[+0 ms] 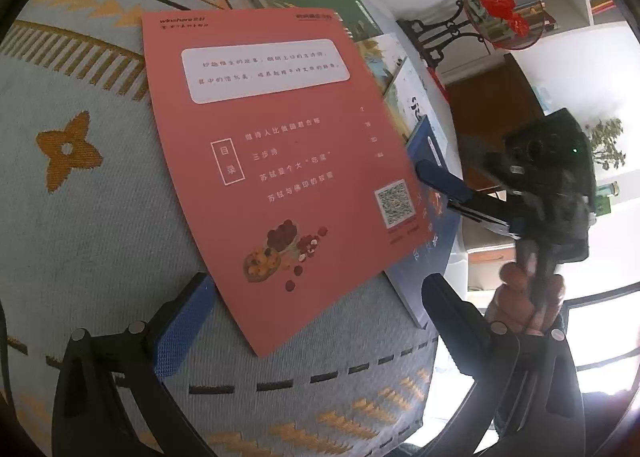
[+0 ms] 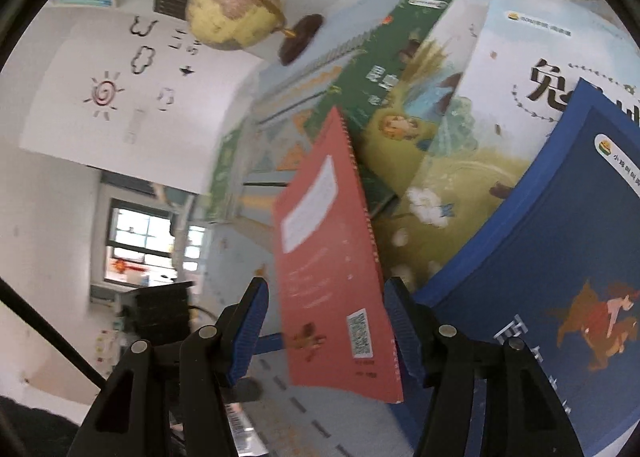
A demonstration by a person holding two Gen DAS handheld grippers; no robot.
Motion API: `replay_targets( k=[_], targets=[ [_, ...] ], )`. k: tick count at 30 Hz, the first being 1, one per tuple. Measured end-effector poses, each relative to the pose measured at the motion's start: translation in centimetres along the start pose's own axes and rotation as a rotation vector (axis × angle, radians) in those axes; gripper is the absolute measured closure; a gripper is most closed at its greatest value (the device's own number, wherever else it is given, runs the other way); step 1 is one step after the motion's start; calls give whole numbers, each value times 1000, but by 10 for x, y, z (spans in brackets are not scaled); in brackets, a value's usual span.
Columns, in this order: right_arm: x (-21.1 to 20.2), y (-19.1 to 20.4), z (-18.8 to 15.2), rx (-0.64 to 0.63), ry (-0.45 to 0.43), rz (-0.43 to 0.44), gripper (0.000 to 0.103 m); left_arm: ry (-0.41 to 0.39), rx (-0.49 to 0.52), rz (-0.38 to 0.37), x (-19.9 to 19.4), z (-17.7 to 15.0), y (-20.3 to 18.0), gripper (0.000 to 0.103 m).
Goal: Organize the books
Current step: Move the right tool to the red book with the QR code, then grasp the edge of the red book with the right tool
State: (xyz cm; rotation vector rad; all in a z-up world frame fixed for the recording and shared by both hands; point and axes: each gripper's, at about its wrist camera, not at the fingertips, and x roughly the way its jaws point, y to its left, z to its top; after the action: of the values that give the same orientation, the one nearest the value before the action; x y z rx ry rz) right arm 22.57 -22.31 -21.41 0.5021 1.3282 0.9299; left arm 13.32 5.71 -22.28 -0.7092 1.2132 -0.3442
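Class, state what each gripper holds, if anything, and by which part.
Nothing is clamped. The right gripper, open, straddles the pink book at its QR-code edge; the left gripper is open too.

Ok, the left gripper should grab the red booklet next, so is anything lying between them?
Nothing visible does: only patterned cloth separates the left gripper from the red booklet's near corner. The right gripper sits at its right-hand edge.
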Motion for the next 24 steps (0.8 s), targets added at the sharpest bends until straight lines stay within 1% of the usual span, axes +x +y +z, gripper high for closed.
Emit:
replay_targets(
  k=[1,2,3,4,5,6,7,8,10,13,14,17,20,24],
  targets=[
    [2,4,-1,8,25,84,44,-7,3,0,0,0,0,1],
    [9,9,-5,36,64,219,44,-10,3,1,0,-1,-1,1],
    [16,18,-10,38,84,270,44,-11,2,0,-1,-1,-1,1],
    [24,29,-14,14,103,254,44,-12,-1,-5,-1,-1,0,1],
    [36,42,-20,-33,140,207,44,-15,-5,-17,-2,-1,2,1],
    [51,54,-26,-85,180,135,44,-17,-9,-24,-3,-1,3,1],
    [60,60,-29,-111,197,74,45,-17,-18,-32,-4,-2,5,1],
    [64,61,-31,-115,190,30,45,-16,-27,-37,-6,-3,7,1],
    [57,52,-27,-70,126,4,45,-17,-33,-22,-9,-4,7,1],
    [36,36,-9,-54,35,-126,45,-17,-25,-21,-9,-7,4,1],
    [29,31,-4,-59,19,-166,45,-17,-24,-21,-8,-8,3,1],
    [22,19,10,-70,-3,-249,45,-13,-25,-23,-5,-9,3,1],
    [21,6,11,-80,12,-333,45,-16,-24,-22,-4,-10,2,1],
    [20,4,6,-127,5,-334,44,-15,-34,-31,-4,-8,3,1]
  ],
)
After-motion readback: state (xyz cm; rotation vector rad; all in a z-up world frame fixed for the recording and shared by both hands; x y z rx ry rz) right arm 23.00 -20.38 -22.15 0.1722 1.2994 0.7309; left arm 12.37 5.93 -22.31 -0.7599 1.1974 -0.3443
